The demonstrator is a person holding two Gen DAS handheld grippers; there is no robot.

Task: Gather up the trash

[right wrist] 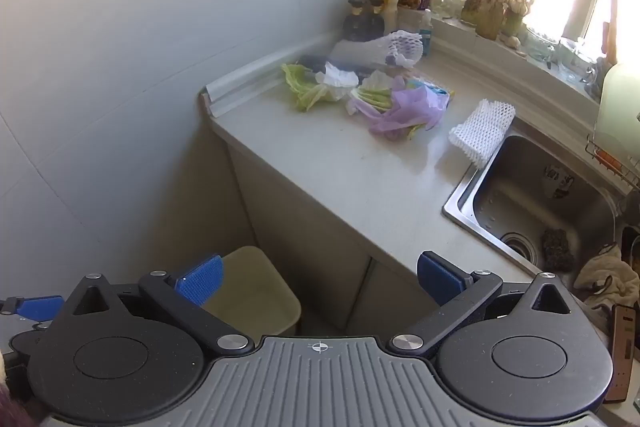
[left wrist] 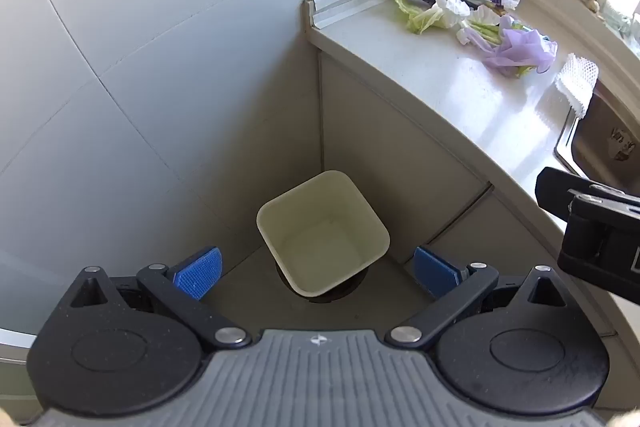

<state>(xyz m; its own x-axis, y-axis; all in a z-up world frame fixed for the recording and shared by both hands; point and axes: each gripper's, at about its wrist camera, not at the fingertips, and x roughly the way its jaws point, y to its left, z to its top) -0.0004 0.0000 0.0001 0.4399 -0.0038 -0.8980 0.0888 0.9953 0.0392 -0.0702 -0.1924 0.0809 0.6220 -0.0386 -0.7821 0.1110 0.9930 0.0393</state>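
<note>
A cream square bin [left wrist: 324,233] stands on the floor in the corner between wall and cabinet; in the right wrist view the bin [right wrist: 256,289] shows low down. My left gripper [left wrist: 316,271] hangs open high above it, nothing between its blue pads. Trash lies on the counter: cabbage leaves [right wrist: 306,87], crumpled white tissue [right wrist: 336,77], a purple plastic bag [right wrist: 404,109], a white foam net [right wrist: 480,129] by the sink, and another net [right wrist: 396,49] further back. My right gripper [right wrist: 318,281] is open and empty, near the counter's front edge, well short of the trash.
A steel sink [right wrist: 532,203] with a dark scourer sits at the right. Bottles [right wrist: 364,17], a cup and sprouting garlic line the windowsill. A tiled wall [left wrist: 120,67] closes the left. Bare counter [right wrist: 340,179] lies between the edge and the trash. The right gripper's body [left wrist: 596,227] shows in the left view.
</note>
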